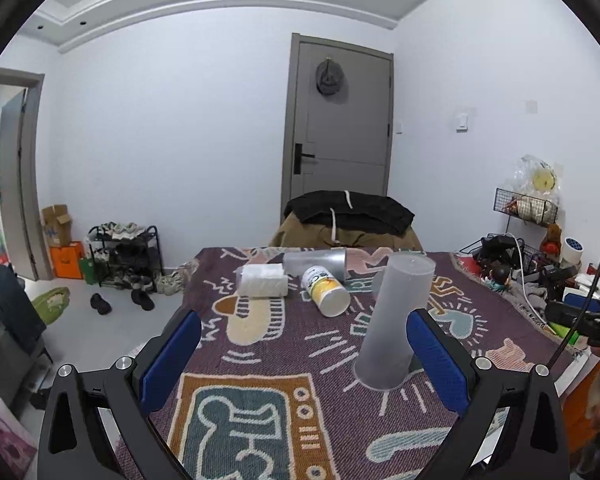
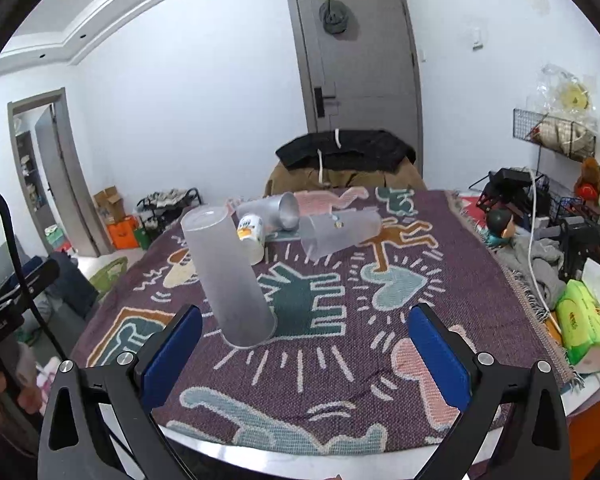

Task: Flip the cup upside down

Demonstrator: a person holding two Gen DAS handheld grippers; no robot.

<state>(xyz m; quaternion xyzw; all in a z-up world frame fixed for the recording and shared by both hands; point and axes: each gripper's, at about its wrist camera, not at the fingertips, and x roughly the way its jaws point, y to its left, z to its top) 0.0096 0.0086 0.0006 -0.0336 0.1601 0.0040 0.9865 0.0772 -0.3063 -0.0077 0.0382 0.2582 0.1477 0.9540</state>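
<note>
**A:** So, nearest first: both tools are spread wide and hold nothing. The left gripper [image 1: 303, 354] has the frosted cup [image 1: 396, 320] just inside its right-hand blue pad, not touching as far as I can tell.

**B:** And the right gripper [image 2: 305, 354]?

**A:** Released too, hovering over the patterned cloth [image 2: 440, 280] near the table's front edge. From that side the frosted cup [image 2: 230, 276] stands left of the jaws, its wide mouth down on the cloth and its closed base up.

**B:** So it is already inverted?

**A:** I judge so. The wide rim on the cloth is why it stands steady with no grip.

**B:** What lies beyond it?

**A:** 3 things on their sides, mid-table: a white and yellow printed cup [image 1: 326, 290], a second frosted cup [image 2: 340, 232] and a silver cup [image 2: 276, 212]. A wrapped tissue pack [image 1: 263, 280] sits beside them.

**B:** Which is next?

**A:** I cannot say. Any of them would need gripping across its side and a half turn; their round walls could roll away.
</note>
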